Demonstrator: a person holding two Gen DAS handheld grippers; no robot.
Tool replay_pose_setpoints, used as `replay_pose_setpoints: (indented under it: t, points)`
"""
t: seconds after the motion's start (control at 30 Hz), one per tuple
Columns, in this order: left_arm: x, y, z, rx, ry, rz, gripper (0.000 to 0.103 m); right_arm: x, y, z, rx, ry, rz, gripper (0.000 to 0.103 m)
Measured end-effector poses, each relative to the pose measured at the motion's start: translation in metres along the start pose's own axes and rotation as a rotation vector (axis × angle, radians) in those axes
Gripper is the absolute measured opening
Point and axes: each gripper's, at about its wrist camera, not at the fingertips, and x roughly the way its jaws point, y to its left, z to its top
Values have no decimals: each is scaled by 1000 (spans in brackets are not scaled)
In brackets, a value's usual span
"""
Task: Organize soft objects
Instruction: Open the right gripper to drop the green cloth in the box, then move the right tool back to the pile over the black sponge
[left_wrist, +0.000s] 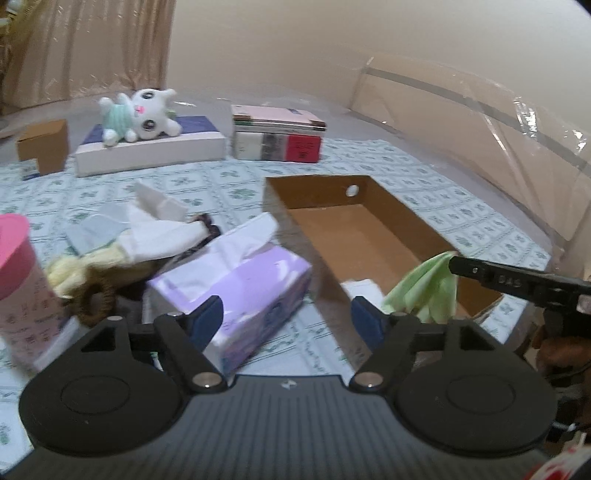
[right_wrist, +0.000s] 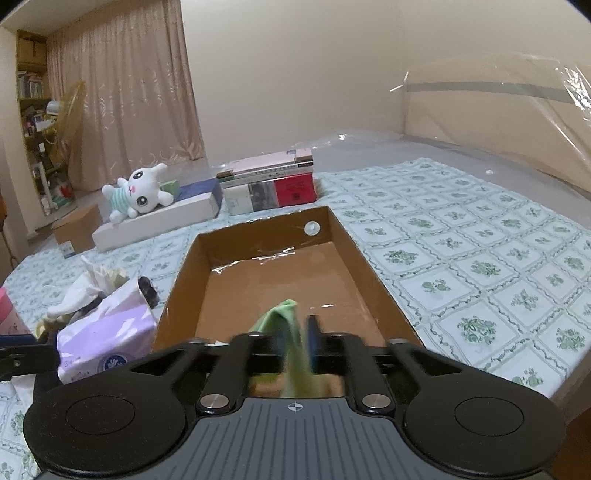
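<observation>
One green cloth (right_wrist: 291, 332) btwn right jaws; over cardboard box (right_wrist: 354, 236)

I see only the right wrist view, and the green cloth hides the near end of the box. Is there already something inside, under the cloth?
Observer: Yes. In the left wrist view a white item lies in the near corner of the cardboard box, beside the hanging green cloth.
Operator: I see only one finger of the left gripper. Does it hold anything?
Observer: No. The left gripper is open, with nothing between its fingers, just above the purple tissue pack.
</observation>
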Motion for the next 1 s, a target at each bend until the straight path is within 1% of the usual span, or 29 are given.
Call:
replay_pose_setpoints:
  t: [0.03,0.07,0.23,0.43,0.77,0.9,1.0]
  points:
    - [-2,3,-2,-1,-1,10,78,-2,0,-2,2,-6,-7,68]
    - [-4,5,-3,-3,0,18,79,-4,1,-2,2,-10,-8,69]
    - [-17,18,-11,-15,-13,62,79,-16,8,-7,-4,-1,-15,69]
    - [-35,40,-21,-42,-23,117,79,-31,31,-14,1,1,18,69]
    - [-71,86,-45,-56,-38,256,79,-44,93,-26,-23,11,135,69]
    - [-84,104,-54,-50,-45,313,78,-43,121,-31,-61,27,185,69]
    - [-92,116,-59,-57,-62,335,77,-41,141,-36,-92,39,214,69]
